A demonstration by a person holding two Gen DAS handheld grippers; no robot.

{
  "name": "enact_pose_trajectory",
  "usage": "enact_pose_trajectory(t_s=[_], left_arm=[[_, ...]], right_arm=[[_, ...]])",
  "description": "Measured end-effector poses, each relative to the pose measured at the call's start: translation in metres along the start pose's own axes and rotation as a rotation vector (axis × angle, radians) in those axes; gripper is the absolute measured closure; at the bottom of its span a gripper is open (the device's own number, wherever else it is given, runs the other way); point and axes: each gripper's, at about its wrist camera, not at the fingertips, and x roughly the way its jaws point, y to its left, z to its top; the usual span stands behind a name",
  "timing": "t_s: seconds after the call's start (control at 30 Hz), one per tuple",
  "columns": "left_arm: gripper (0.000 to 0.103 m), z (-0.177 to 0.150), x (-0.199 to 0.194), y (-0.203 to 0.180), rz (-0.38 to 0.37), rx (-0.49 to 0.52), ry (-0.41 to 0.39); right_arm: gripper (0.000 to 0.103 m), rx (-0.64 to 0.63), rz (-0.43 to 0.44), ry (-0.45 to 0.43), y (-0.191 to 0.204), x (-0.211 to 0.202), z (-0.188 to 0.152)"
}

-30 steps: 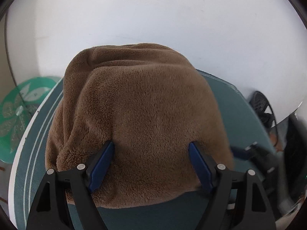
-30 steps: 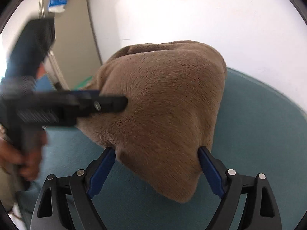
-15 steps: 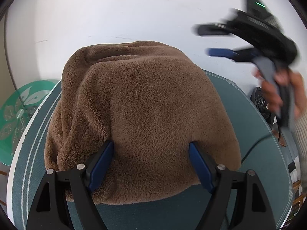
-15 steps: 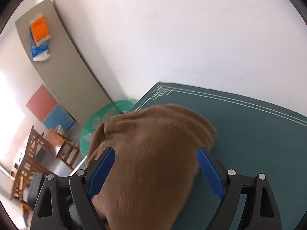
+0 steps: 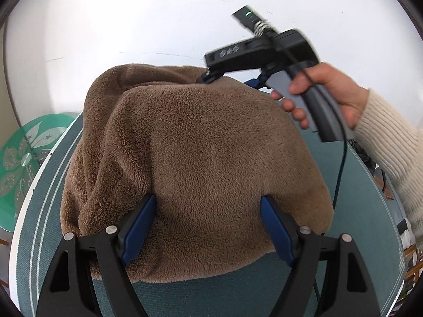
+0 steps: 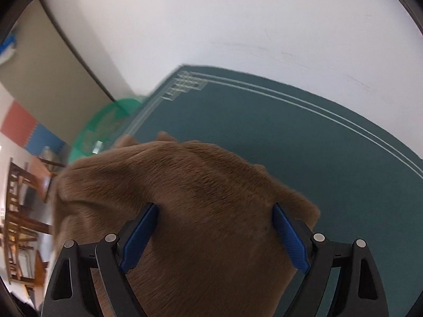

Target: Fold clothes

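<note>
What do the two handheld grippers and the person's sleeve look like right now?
Both the left gripper and the right gripper have black skeletal finger frames with silver pins and ribbed blue pads. Seen from the left wrist, the right one has a black body with a small green light, a grey trigger and a black cable hanging from its handle. The sleeve is cream ribbed knit.

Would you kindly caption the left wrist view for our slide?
Fluffy brown fleece garment heaped on the green table mat; right gripper reaches its far edge.
</note>
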Motion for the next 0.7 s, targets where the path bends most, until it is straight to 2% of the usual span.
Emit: enact_pose_trajectory(t_s=[0.2,0.3,0.37,0.47,0.57,0.63,0.7], left_arm=[[0.02,0.003,0.005,0.0,0.005,0.001,-0.004],[0.02,0.005,0.005,0.004,-0.022,-0.019,-0.005],[0.02,0.008,0.005,0.01,-0.053,-0.045,-0.005],[0.02,0.022,-0.003,0.029,-0.146,-0.132,0.015],[0.02,0.053,-0.015,0.054,-0.164,-0.178,0.015],[0.019,0.081,-0.018,0.064,-0.091,-0.152,-0.008],[0.019,0.108,-0.002,0.072,-0.072,-0.148,0.004]], right_arm=[[0.012,-0.003,-0.018,0.017,-0.006,0.011,0.001],[0.012,-0.006,-0.004,-0.029,-0.007,-0.001,-0.004],[0.012,0.032,0.029,-0.093,-0.013,-0.02,-0.014],[0.012,0.058,0.061,-0.194,-0.014,-0.056,-0.04],[0.012,-0.01,0.037,-0.29,0.0,-0.092,-0.08],[0.012,-0.076,0.026,-0.336,0.015,-0.111,-0.111],[0.012,-0.118,0.03,-0.367,0.028,-0.122,-0.14]])
